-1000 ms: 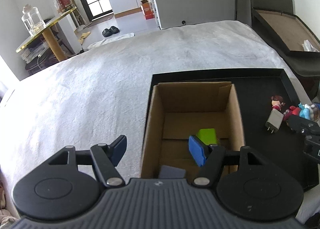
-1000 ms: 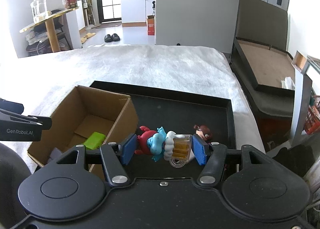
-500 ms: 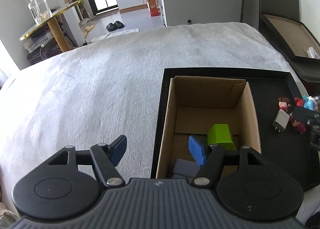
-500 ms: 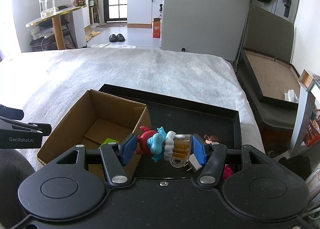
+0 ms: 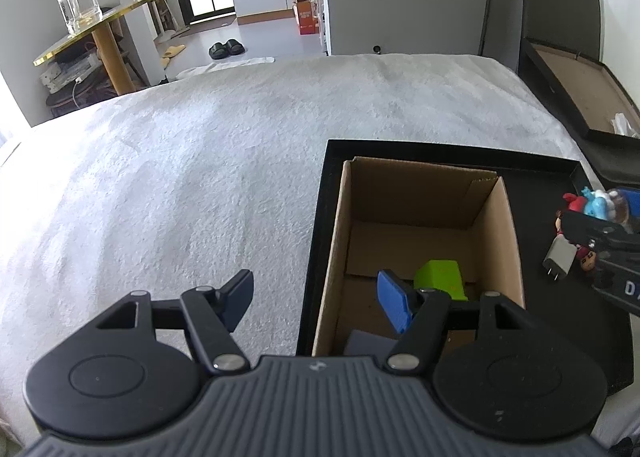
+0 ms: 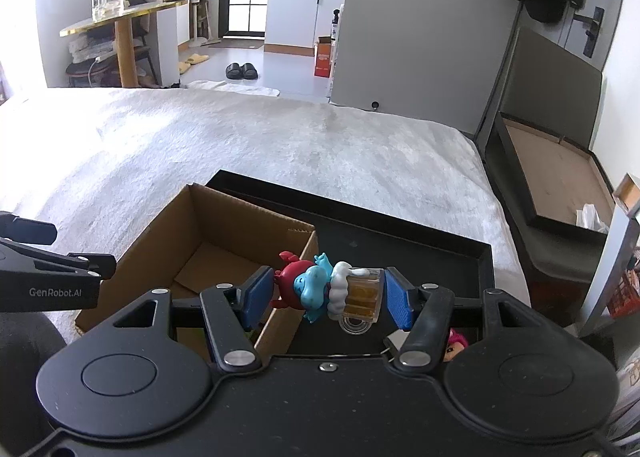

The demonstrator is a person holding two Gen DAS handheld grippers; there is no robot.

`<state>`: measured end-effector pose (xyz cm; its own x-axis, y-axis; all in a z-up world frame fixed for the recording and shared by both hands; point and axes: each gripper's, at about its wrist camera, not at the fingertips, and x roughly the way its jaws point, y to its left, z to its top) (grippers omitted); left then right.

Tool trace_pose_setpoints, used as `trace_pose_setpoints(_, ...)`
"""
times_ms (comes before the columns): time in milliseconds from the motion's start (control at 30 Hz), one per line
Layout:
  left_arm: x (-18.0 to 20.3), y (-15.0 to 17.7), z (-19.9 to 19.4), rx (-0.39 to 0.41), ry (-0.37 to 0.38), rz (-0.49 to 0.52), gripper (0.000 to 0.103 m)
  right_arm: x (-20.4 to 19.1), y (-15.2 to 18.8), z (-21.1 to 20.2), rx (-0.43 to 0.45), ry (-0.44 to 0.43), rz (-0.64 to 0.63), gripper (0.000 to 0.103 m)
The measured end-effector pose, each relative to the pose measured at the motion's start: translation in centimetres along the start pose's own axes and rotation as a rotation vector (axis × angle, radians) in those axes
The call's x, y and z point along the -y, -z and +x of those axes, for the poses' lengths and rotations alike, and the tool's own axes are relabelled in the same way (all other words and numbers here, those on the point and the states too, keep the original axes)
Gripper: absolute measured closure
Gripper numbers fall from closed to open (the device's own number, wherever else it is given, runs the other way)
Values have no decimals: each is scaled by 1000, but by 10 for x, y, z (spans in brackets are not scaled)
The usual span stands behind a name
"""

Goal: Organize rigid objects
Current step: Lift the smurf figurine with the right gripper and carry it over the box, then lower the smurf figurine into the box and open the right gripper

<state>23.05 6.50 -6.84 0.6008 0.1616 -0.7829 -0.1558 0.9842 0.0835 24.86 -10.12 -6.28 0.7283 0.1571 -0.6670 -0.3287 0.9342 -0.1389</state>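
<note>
**Figurine in the grip, box next**

White bedspread [image 6: 280, 161] fills the background, with a black tray [image 6: 486, 257] lying on it and an open cardboard box [image 6: 168, 233] standing at the tray's left end.

Starting at my right gripper [image 6: 326, 291]: its blue pads are clamped on a blue figurine with a red hat and a beer mug [image 6: 320, 289], held sideways above the tray, just right of the box's near wall. My left gripper [image 5: 316, 303] is spread wide and grasps nothing; one finger hangs over the bedspread, the other over the box mouth.

Inside the box I can see a green block [image 5: 440, 277] and a grey piece [image 5: 368, 343] at the near edge. On the tray floor, to the right of the box, a white charger plug [image 5: 558, 259] and a small red doll [image 5: 586, 261] lie close together, not yet sorted.

I judge this to be the carry step: figurine lifted, not yet over the box. Next I need to swing the right gripper leftward until the figurine clears the cardboard wall, lower it into the opening, then release. My left gripper sits close to the box, so I should keep the two apart.
</note>
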Motion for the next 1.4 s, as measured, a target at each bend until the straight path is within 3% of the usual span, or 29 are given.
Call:
trace_pose_setpoints(367, -9, 8, 23, -23, 32, -39, 41, -26, -13, 19, -13, -31, -52, 45)
trace_pose_setpoints(800, -18, 26, 50, -119, 113, -88, 91, -58, -18, 47, -47, -69, -116, 44)
trace_pose_setpoints(1400, -13, 29, 54, -111, 79, -74, 93, -69, -11, 51, -63, -129, -119, 42)
